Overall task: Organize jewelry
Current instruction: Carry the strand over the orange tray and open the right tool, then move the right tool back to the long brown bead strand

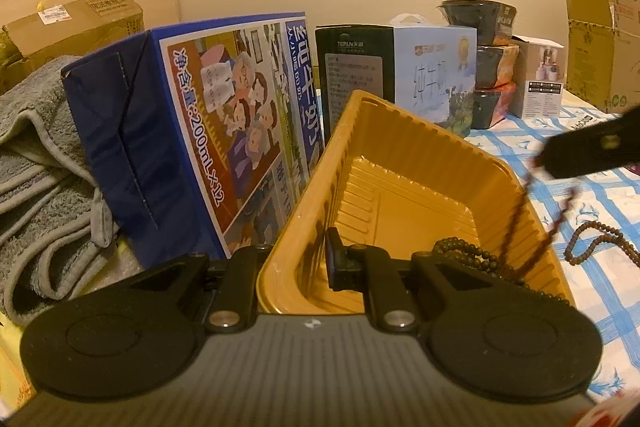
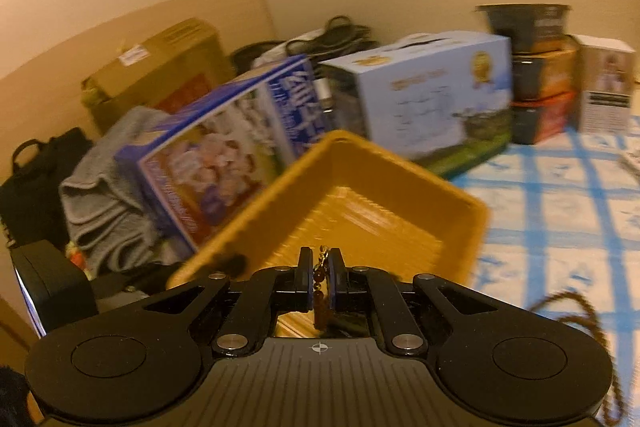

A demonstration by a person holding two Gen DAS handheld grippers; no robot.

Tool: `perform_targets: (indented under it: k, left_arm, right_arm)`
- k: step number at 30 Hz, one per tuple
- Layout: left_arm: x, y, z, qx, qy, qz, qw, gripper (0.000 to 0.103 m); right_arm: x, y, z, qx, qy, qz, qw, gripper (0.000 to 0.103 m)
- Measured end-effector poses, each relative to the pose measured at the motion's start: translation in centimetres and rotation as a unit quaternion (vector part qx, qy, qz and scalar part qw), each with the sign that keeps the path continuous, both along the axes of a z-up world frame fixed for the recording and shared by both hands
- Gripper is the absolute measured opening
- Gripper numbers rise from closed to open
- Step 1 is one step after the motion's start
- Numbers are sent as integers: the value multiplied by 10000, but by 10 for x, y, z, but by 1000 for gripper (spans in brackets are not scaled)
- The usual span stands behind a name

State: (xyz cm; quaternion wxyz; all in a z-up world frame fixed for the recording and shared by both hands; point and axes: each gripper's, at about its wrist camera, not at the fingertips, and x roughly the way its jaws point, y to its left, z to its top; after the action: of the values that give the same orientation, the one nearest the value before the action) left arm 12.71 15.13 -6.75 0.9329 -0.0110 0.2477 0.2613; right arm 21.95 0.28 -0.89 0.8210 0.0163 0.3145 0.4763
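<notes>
A yellow plastic tray [image 1: 404, 163] stands tilted on the blue checked tablecloth [image 1: 612, 211]. My left gripper [image 1: 294, 259] is shut on the tray's near left rim. A dark bead bracelet [image 1: 460, 253] lies in the tray's near right corner. My right gripper [image 2: 320, 277] is shut on a reddish-brown bead necklace [image 2: 320, 281] above the tray [image 2: 360, 195]; it shows in the left wrist view [image 1: 580, 151] at the right, with the necklace [image 1: 556, 223] dangling over the tray's right rim. Another dark bead strand [image 1: 600, 239] lies on the cloth right of the tray.
A blue milk carton box [image 1: 192, 147] leans just left of the tray, a grey towel [image 1: 36, 179] beyond it. A pale blue box [image 1: 420, 75], stacked dark bowls [image 1: 488, 67], a small white box [image 1: 540, 79] and a cardboard box [image 1: 600, 43] line the back.
</notes>
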Motion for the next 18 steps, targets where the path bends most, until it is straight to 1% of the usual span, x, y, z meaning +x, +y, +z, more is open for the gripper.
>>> perform_targets:
  k: [3,8,10,11,12,14,18]
  left_arm:
    - [1,0,1,-4,-11,-13,10000,13]
    - [2,-1,2,-10,-23,-17,10000,13]
    - [2,0,1,-15,-11,-10,10000,13]
    - [2,0,1,-19,-7,-8,10000,13]
    - [2,0,1,-24,-7,-4,10000,13]
    - [2,0,1,-20,-4,-3,10000,13]
    - [2,0,1,-30,-4,5,10000,13]
  right_arm:
    - [-2,20,-5,31,21,175,9998,7]
    - [0,39,-15,-67,52,203,9998,7]
    - [3,40,-15,-84,45,136,9999,11]
    - [4,39,-14,-71,37,116,9999,19]
    - [5,36,-14,-40,32,85,10000,31]
    - [6,28,-11,21,4,-21,10000,43]
    - [7,8,-13,-158,23,-253,9996,46]
